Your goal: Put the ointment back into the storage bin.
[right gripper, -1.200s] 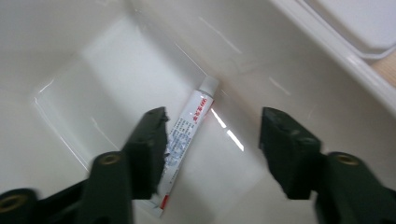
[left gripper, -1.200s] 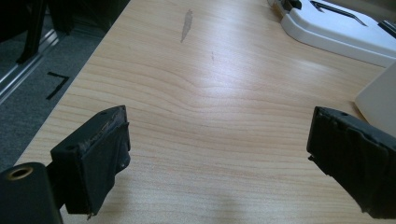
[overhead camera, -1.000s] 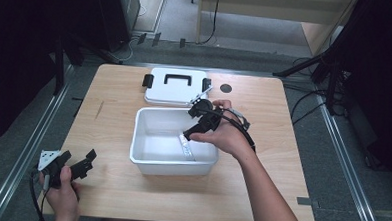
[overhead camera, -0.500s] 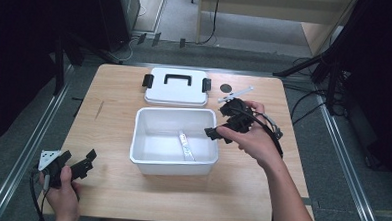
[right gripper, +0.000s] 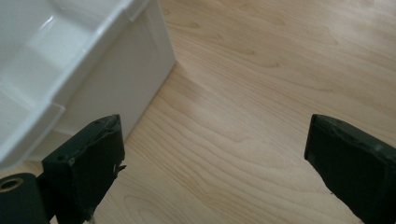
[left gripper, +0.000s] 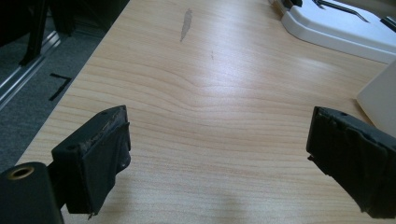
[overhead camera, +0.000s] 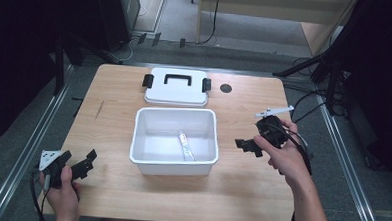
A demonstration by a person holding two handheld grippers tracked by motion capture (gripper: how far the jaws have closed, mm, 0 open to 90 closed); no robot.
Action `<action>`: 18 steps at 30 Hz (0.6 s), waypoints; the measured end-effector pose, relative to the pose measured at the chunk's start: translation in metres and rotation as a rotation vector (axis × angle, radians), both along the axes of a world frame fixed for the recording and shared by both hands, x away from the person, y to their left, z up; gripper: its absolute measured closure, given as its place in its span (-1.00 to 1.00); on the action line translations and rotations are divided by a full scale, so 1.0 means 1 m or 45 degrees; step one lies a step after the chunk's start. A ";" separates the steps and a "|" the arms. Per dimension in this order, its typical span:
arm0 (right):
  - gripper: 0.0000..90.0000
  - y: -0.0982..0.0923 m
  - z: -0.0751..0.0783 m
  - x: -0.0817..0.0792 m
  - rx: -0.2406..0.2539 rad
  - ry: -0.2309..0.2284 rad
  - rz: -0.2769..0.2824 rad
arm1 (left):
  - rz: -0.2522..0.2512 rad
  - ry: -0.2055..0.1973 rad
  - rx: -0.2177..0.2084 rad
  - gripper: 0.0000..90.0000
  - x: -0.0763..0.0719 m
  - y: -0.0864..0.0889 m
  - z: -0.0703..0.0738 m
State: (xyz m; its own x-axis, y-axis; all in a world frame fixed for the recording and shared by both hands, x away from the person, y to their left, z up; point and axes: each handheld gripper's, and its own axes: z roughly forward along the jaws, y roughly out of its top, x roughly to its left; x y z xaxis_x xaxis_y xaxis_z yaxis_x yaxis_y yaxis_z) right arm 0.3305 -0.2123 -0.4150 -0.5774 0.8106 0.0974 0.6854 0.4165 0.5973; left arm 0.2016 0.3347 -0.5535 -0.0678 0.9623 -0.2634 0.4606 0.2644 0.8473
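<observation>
A pale wooden desk (overhead camera: 240, 192) carries an open white plastic bin (overhead camera: 173, 162) holding a small white tube (overhead camera: 186, 146). Both tools gape empty: right tool (overhead camera: 243, 145) beside the bin, left tool (overhead camera: 84, 161) idle. Seemingly next: fetch the white lid (overhead camera: 176, 89).

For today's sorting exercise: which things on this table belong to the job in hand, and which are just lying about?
Job in hand:
white bin
tube lying inside it
white lid behind it
right gripper, open, empty

Lying about:
dark round spot on the table
left gripper, idle, open
</observation>
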 end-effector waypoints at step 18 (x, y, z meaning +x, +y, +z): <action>-0.74 -0.072 -0.068 -0.034 0.015 -0.075 -0.235 | -0.004 -0.001 0.004 -0.85 0.000 0.000 0.000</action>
State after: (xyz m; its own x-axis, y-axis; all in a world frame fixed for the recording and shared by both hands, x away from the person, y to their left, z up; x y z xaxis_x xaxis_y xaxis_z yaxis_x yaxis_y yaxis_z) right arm 0.2965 -0.2840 -0.4834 -0.4242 0.9022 0.0781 0.7134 0.2798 0.6425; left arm 0.2015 0.3344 -0.5535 -0.0650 0.9633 -0.2605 0.4609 0.2605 0.8483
